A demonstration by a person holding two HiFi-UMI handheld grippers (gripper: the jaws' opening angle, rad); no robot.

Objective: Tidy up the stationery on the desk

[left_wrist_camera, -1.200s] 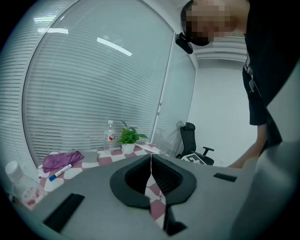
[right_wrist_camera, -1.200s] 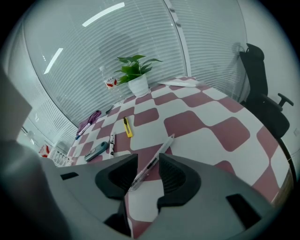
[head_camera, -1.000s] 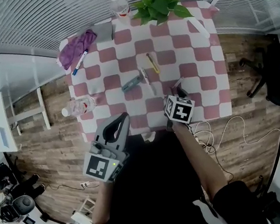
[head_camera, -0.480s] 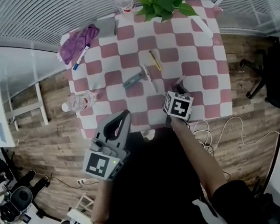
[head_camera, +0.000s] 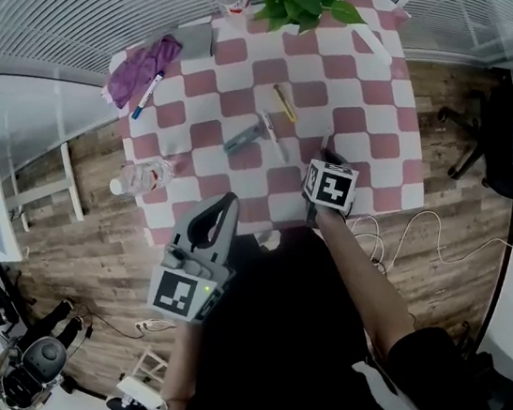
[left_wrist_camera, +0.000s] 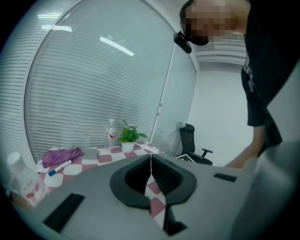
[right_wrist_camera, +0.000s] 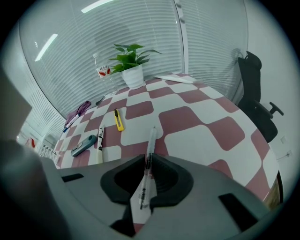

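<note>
Right tongs (right_wrist_camera: 149,157) just closed onto clear pen (right_wrist_camera: 151,140), left tongs (left_wrist_camera: 151,159) shut and empty

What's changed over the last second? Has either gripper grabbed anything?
The right gripper has just been closing its jaws on the clear pen lying near the edge of the table, and now pinches it. The left gripper stayed shut and empty; the yellow cutter has not moved.

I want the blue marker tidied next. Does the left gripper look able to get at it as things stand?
Probably yes: the left gripper, empty, jaws together, hangs by the table, with nothing standing between it and the marker. It must open first.
</note>
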